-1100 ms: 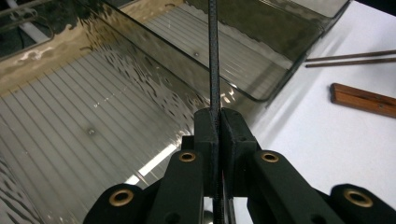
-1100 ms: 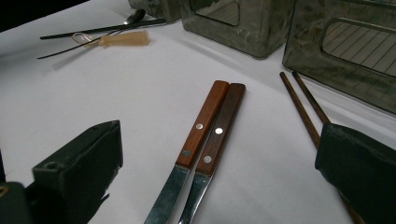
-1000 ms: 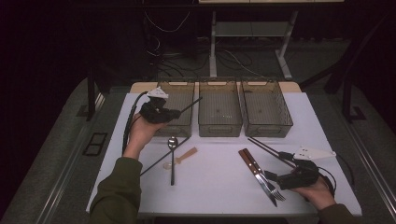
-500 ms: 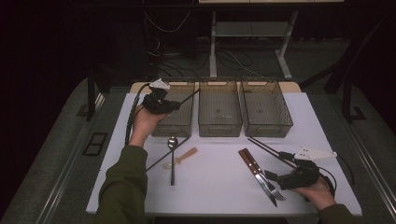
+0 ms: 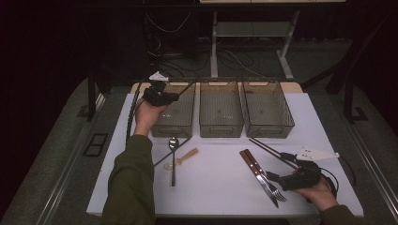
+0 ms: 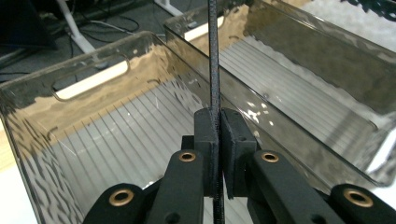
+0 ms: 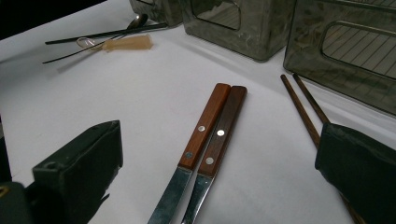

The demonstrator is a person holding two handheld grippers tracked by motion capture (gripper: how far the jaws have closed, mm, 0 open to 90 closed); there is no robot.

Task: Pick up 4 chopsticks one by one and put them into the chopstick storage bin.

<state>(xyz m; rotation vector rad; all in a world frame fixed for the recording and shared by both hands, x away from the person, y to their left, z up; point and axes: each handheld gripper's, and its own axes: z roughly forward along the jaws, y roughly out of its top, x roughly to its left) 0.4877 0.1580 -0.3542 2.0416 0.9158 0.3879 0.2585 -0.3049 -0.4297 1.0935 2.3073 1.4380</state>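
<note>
**A:** Where is everything on the table?

**B:** Seen from above, three clear bins stand in a row at the far side of a white table (image 5: 225, 187). The left gripper (image 5: 176, 97) hangs over the left bin (image 5: 173, 123). Its jaws are pinched tight on a thin black chopstick (image 6: 214, 56), which stands on end above that bin's ribbed floor. The right gripper (image 5: 274, 178) rests low near the front right, jaws spread wide and holding nothing, with two wooden-handled pieces of cutlery (image 7: 210, 135) lying side by side between them.

**B:** A pair of brown chopsticks (image 7: 303, 105) lies just beside the right jaw. A spoon (image 5: 173, 157), another thin black stick (image 5: 171, 151) and a small tan-handled utensil (image 5: 184, 157) lie together in front of the left bin.

**A:** What could go wrong from here?

**B:** My judgement: the stick is gripped at one narrow spot, so it could pivot or slip. If released while upright, it may tip against the bin wall, or bounce on the hard floor and hop out. On the right, closing on both handles at once could lift two pieces or skid one aside, and the right jaw may nudge the brown chopsticks.
</note>
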